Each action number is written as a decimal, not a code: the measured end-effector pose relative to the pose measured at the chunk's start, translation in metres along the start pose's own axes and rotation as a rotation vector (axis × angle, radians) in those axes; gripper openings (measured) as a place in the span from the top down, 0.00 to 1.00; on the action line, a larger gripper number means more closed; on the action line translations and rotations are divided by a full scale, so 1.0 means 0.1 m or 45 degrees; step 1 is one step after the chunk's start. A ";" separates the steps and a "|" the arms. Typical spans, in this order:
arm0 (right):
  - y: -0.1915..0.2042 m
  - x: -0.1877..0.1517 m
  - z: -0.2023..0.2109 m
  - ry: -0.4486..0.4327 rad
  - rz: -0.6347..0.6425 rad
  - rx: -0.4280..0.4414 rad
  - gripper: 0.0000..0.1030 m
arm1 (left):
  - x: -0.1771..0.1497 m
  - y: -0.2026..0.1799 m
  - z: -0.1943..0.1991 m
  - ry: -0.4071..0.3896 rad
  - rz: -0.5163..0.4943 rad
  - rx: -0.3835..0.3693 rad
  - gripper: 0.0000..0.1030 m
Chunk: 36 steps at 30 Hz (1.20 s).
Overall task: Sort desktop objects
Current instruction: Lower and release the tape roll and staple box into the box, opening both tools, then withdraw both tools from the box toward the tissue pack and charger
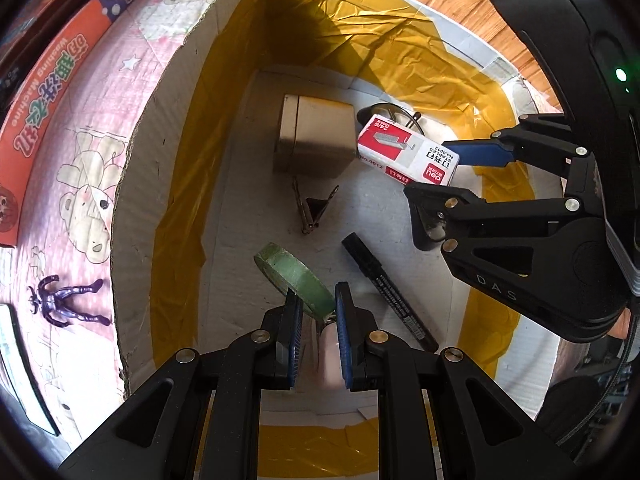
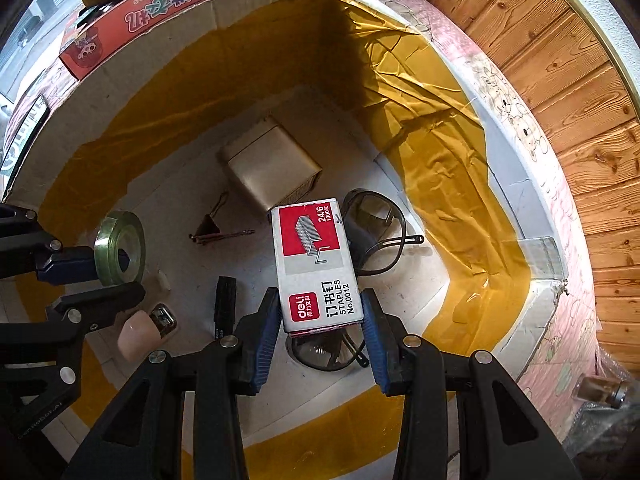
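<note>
Green tape roll (image 1: 294, 280) is pinched in my left hand-held gripper (image 1: 316, 316) at lower centre; my right hand-held gripper (image 2: 320, 320) clamps the staples box (image 2: 316, 268), both above the cardboard box (image 2: 516, 168).

A white-and-red staples box (image 2: 316, 264) is held above the floor of a cardboard box (image 2: 256, 12). A green tape roll (image 1: 294, 278) is held on edge. On the floor lie a black marker (image 1: 390, 294), binder clip (image 1: 314, 210), small tan carton (image 1: 316, 138) and dark glasses (image 2: 376, 236).
</note>
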State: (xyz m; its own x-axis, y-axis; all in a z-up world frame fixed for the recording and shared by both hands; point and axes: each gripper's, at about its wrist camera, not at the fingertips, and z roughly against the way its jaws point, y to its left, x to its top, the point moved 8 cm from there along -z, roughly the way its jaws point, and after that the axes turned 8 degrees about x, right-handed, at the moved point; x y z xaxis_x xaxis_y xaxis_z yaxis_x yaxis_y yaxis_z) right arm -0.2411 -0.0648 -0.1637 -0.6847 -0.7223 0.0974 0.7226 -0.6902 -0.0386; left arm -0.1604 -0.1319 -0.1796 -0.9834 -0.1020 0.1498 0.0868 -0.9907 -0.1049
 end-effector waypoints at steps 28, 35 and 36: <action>-0.13 0.08 0.27 -0.066 -0.247 0.125 0.43 | -0.15 0.09 0.24 0.033 -0.030 0.046 0.62; 0.01 -0.26 0.67 -0.125 -0.234 0.185 0.40 | -0.30 0.23 0.63 -0.030 -0.007 0.100 0.61; 0.04 -0.34 0.73 -0.135 -0.227 0.193 0.39 | -0.32 0.25 0.69 -0.042 -0.002 0.111 0.61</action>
State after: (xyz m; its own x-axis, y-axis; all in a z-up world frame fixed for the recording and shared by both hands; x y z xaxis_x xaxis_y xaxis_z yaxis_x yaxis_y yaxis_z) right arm -0.2079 -0.0394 -0.0947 -0.7945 -0.5757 0.1934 0.6029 -0.7860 0.1371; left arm -0.1157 -0.1600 -0.1190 -0.9778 -0.1023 0.1827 0.1005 -0.9948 -0.0192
